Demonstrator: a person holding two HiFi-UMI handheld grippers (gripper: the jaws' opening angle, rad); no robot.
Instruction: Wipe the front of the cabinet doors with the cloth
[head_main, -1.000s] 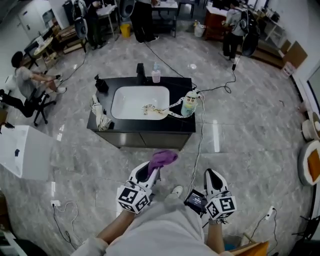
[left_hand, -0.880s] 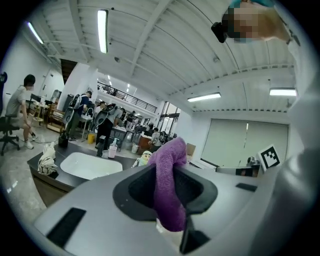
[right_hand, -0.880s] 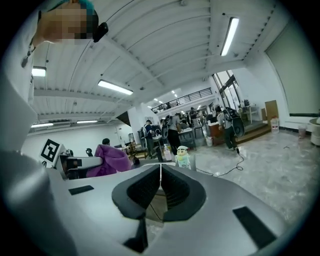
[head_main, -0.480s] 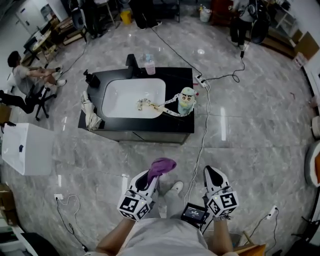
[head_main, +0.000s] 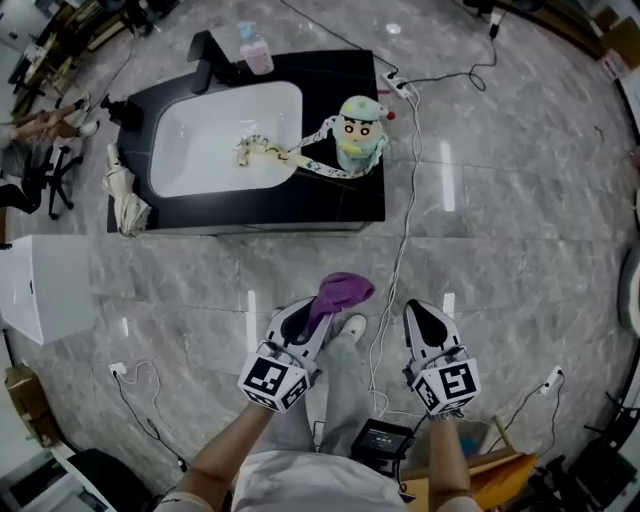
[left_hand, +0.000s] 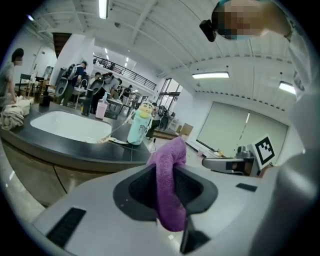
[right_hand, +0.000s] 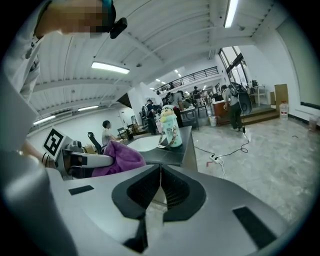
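From overhead, the person stands on the floor (head_main: 520, 250) a little way back from the black counter (head_main: 330, 200), with the left gripper (head_main: 306, 322) held out in front and a purple cloth (head_main: 345, 290) sticking up from its tip. The right gripper (head_main: 420, 314) hangs beside it, well apart from everything. I'd say this is the approach: nothing has touched the cabinet doors (head_main: 250, 229) yet, and the next move calls for stepping in, getting low and pressing the cloth flat against the door front. From here the doors are almost edge-on, just a thin strip under the counter's rim, so I can't make out handles or grime. A cable (head_main: 404, 240) trails across the floor between person and cabinet, something to step around. The left gripper view shows the jaws clamped on the cloth, which folds over and stands up between them; the brown door panels sit at lower left, partly cut off by the gripper's own body. The right gripper view shows its jaws pressed together with nothing between them, and the counter with its cartoon bottle (right_hand: 170, 127) beyond.
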